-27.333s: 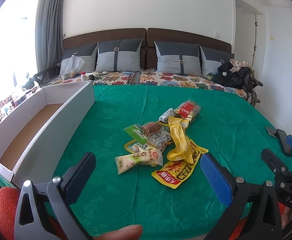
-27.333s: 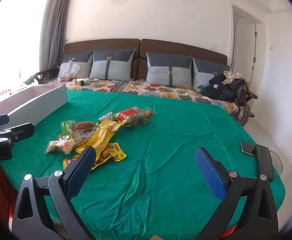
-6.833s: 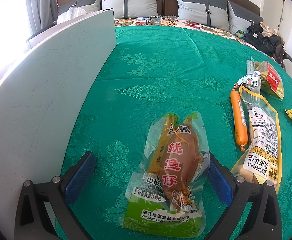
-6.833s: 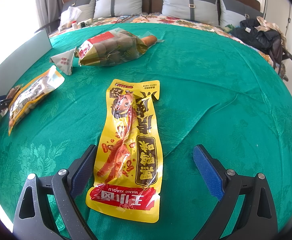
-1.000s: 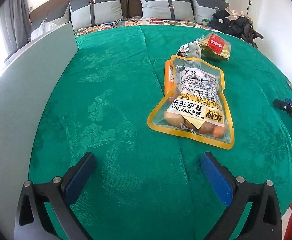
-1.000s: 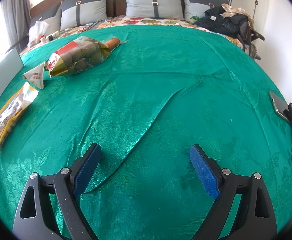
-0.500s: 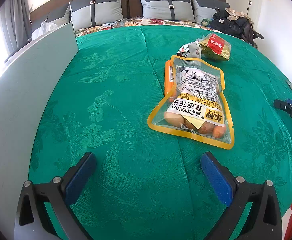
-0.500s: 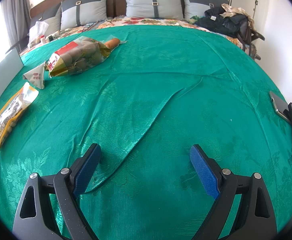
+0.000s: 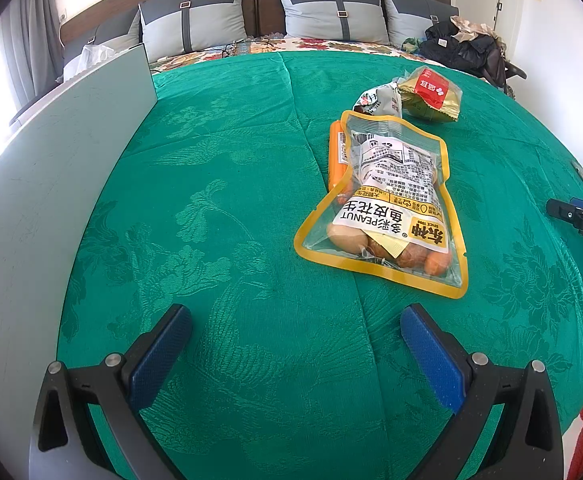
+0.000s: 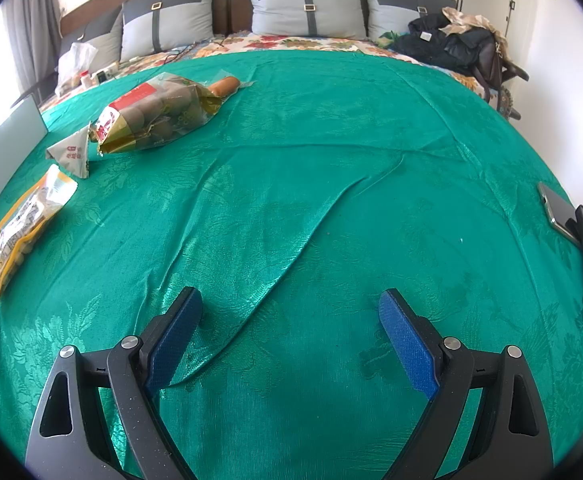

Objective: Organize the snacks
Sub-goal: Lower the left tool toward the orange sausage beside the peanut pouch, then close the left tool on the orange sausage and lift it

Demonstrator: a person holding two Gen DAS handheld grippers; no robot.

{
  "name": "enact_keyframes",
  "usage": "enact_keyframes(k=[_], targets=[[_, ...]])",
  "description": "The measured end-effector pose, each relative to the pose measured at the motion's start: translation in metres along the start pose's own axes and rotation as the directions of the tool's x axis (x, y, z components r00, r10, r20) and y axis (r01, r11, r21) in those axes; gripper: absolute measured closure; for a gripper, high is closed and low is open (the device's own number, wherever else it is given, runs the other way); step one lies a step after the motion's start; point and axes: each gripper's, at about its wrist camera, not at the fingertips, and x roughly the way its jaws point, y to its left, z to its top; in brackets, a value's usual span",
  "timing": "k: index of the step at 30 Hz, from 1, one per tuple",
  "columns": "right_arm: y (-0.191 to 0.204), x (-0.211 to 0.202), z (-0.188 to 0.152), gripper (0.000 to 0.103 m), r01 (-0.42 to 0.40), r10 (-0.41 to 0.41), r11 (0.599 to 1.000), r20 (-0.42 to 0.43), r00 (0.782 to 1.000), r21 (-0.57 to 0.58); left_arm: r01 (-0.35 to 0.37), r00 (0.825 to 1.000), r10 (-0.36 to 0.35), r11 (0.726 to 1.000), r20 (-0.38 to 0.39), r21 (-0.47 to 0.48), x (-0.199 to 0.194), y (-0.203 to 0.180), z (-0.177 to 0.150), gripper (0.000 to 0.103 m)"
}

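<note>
Left wrist view: the left tool (image 9: 296, 330) hangs wide and empty over green cloth, the squid pack gone from between its fingers, the peanut pouch (image 9: 387, 208) ahead-right by the box wall (image 9: 51, 184). Right wrist view: the right tool (image 10: 290, 318), likewise wide and empty, no longer faces the yellow packet; the gold bag (image 10: 159, 120) lies far left, so three or four snacks probably remain.

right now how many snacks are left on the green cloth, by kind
clear yellow-edged peanut pouch: 1
orange sausage stick: 1
small grey packet: 1
gold bag with red label: 1
total: 4
</note>
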Motion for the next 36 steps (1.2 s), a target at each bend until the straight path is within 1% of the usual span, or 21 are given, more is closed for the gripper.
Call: enact_keyframes(k=[22,25,27,28,31,32,34,36], targets=[[0.000,0.000,0.000,0.011,0.000,0.000,1.000,0.000,1.000,0.000,0.000,1.000,0.000,1.000,0.001,-0.001,0.000,0.000,-0.001,0.000],[0.000,0.000,0.000,0.011,0.000,0.000,1.000,0.000,1.000,0.000,0.002,1.000,-0.002,1.000,-0.013,0.002,0.000,0.001,0.000,0.000],[0.000,0.000,0.000,0.011,-0.001,0.001,1.000,0.000,1.000,0.000,-0.009,0.998,0.010,1.000,-0.062,0.006,-0.001,0.003,0.007,0.000],[0.000,0.000,0.000,0.011,-0.001,0.001,1.000,0.000,1.000,0.000,-0.030,0.997,0.029,1.000,-0.066,0.000,-0.003,0.005,0.011,0.000],[0.000,0.000,0.001,0.011,-0.001,0.001,1.000,0.000,1.000,0.000,-0.079,0.997,0.079,0.997,-0.008,-0.021,-0.014,0.010,0.029,0.000],[0.000,0.000,0.000,0.011,-0.002,0.002,1.000,0.000,1.000,0.000,-0.089,0.996,0.089,0.995,-0.007,-0.035,-0.013,0.012,0.035,0.000],[-0.001,0.001,0.000,0.010,-0.004,0.004,1.000,0.000,1.000,0.000,-0.080,0.996,0.078,0.995,-0.030,-0.056,-0.005,0.013,0.046,0.000],[-0.001,0.001,0.000,0.010,-0.004,0.004,1.000,0.000,1.000,0.000,-0.061,0.997,0.059,0.997,-0.054,-0.041,0.006,0.003,0.053,0.000]])
